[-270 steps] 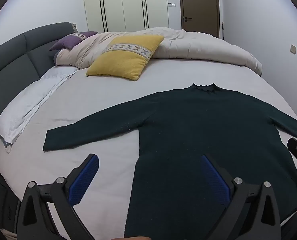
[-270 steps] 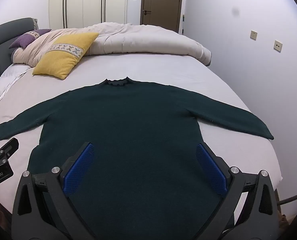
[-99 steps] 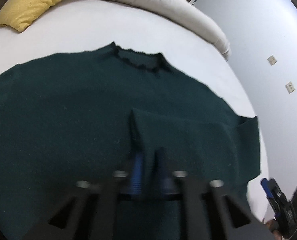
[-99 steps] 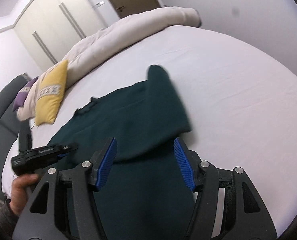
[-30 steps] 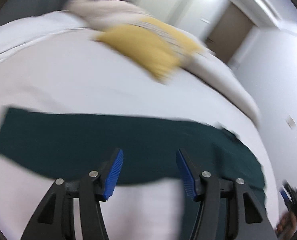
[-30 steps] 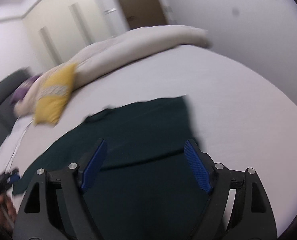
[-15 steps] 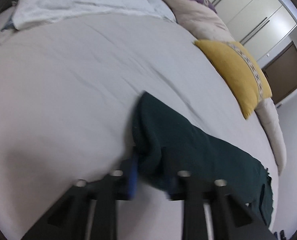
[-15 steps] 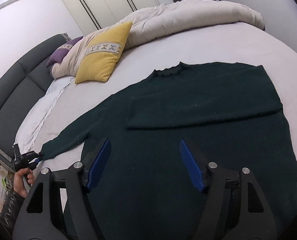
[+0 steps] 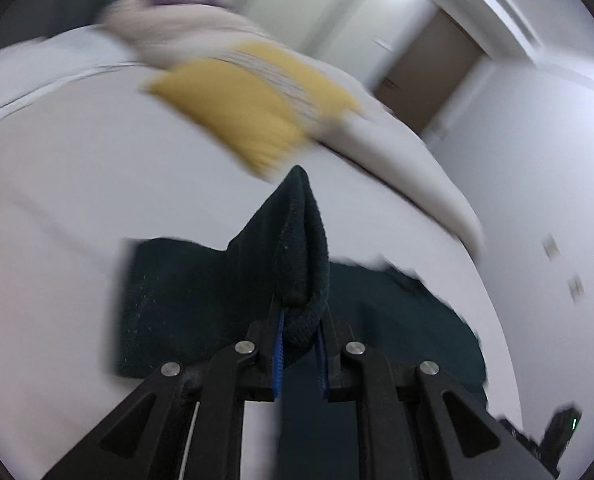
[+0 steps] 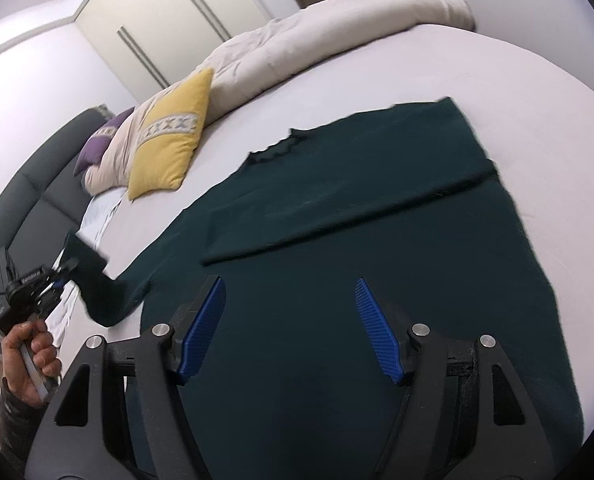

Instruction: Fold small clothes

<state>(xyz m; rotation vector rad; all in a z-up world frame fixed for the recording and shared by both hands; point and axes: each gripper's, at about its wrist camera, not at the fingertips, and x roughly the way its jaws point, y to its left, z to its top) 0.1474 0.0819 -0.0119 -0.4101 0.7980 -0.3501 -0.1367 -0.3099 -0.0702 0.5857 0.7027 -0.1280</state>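
One gripper [image 10: 41,280] label (unreadable)

Matt knitted sweater [image 10: 337,208], ribbed cuff [image 9: 301,280], smooth cloth sheet [image 10: 417,72], seemingly plastic ridged tongs [image 10: 291,326]

One dark green sweater [image 10: 337,264], two claws (left [image 9: 299,354], right [image 10: 291,330]), one yellow pillow [image 10: 169,148], one purple pillow [image 10: 95,148], one duvet [image 10: 337,28]

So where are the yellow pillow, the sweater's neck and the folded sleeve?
Yellow pillow [image 10: 169,148], right wrist view, middle of its face.
Sweater's neck [image 10: 281,148], right wrist view, collar edge.
Folded sleeve [image 10: 337,208], right wrist view, mid-sleeve.
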